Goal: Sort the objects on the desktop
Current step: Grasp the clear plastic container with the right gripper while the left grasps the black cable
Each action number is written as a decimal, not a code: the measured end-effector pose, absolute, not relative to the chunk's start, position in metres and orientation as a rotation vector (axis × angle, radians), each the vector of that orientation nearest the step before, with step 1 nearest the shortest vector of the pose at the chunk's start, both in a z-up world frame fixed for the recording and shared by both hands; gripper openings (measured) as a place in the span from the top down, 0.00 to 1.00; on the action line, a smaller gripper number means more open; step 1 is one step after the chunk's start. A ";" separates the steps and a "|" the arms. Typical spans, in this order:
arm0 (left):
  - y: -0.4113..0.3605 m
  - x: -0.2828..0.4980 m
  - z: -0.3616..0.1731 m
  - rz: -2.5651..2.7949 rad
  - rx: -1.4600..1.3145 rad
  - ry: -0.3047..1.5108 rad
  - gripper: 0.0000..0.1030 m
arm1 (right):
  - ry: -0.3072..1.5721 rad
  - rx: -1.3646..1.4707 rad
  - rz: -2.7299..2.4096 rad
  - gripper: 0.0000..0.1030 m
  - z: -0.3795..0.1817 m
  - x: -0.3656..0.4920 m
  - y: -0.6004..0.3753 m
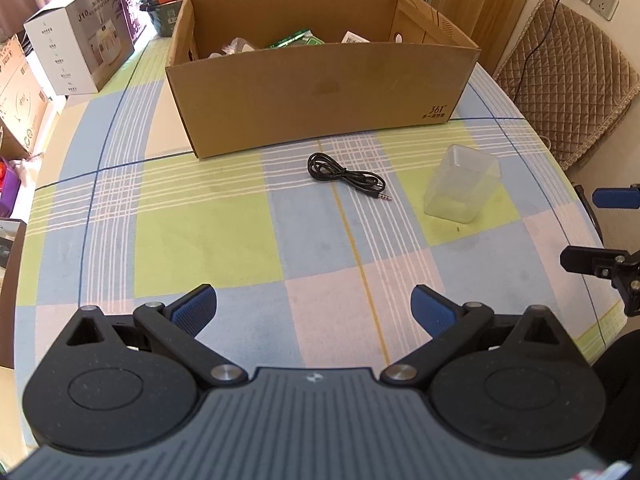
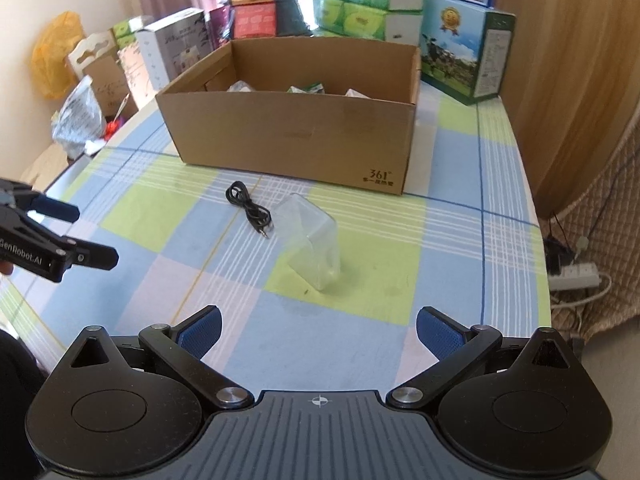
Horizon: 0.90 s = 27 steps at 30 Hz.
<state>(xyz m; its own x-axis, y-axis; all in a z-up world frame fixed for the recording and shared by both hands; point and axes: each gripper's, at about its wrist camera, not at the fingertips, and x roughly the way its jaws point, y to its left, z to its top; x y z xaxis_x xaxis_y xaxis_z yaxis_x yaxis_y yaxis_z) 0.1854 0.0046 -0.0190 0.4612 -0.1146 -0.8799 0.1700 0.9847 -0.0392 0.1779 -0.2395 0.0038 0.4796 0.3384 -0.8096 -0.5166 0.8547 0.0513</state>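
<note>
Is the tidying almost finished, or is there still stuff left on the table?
Partly done: some things already lie inside the cardboard box. Nothing is in hand, since the left tongs and right tongs are both open and empty. Still left on the tablecloth: the black cable and the clear plastic container.

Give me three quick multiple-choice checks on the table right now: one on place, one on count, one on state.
1. Where does the black audio cable lie?
A. Inside the cardboard box
B. On the tablecloth in front of the box
C. Inside the clear plastic container

2. How many loose items lie on the cloth in front of the cardboard box?
A. Two
B. Four
C. None

3. How is the left tool?
A. Shut on the cable
B. Shut, empty
C. Open, empty

Answers: 1 B, the cable rests on the tablecloth short of the box. 2 A, only the cable and the clear plastic container. 3 C, its pads stand wide apart with nothing between.
</note>
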 end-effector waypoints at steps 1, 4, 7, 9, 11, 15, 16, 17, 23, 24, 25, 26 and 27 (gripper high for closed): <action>0.004 0.188 -0.022 -0.178 0.059 1.080 0.01 | 0.935 -0.218 0.536 0.02 0.000 0.181 -0.238; 0.004 0.197 -0.032 -0.179 0.060 1.087 0.01 | 0.938 -0.240 0.563 0.02 -0.010 0.191 -0.233; 0.005 0.207 -0.041 -0.178 0.044 1.096 0.01 | 0.928 -0.277 0.596 0.09 -0.021 0.202 -0.224; 0.006 0.215 -0.047 -0.176 0.034 1.100 0.01 | 0.928 -0.297 0.621 0.14 -0.029 0.212 -0.219; 0.006 0.223 -0.052 -0.174 0.030 1.104 0.01 | 0.924 -0.319 0.637 0.18 -0.035 0.222 -0.213; 0.004 0.238 -0.060 -0.167 0.029 1.104 0.02 | 0.912 -0.364 0.687 0.26 -0.047 0.239 -0.204; 0.004 0.242 -0.062 -0.167 0.029 1.104 0.02 | 0.912 -0.378 0.699 0.31 -0.050 0.243 -0.202; 0.003 0.245 -0.063 -0.166 0.028 1.103 0.02 | 0.915 -0.384 0.714 0.38 -0.052 0.247 -0.200; -0.005 0.262 -0.072 -0.170 0.027 1.107 0.02 | 0.920 -0.399 0.745 0.66 -0.063 0.263 -0.192; -0.008 0.264 -0.073 -0.173 0.028 1.107 0.02 | 0.919 -0.404 0.749 0.69 -0.063 0.264 -0.191; -0.010 0.266 -0.074 -0.174 0.029 1.105 0.02 | 0.916 -0.412 0.747 0.72 -0.064 0.264 -0.191; -0.012 0.268 -0.074 -0.174 0.027 1.102 0.02 | 0.915 -0.414 0.744 0.72 -0.064 0.264 -0.191; -0.014 0.270 -0.075 -0.175 0.023 1.099 0.02 | 0.915 -0.408 0.743 0.72 -0.063 0.265 -0.192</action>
<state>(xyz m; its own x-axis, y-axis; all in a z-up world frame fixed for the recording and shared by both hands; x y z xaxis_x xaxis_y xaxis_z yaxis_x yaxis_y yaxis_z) 0.2698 -0.0140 -0.0747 0.4420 -0.1296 -0.8876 0.1527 0.9859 -0.0679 0.2652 -0.1924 -0.0633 0.3907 0.4008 -0.8287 -0.7283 0.6852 -0.0120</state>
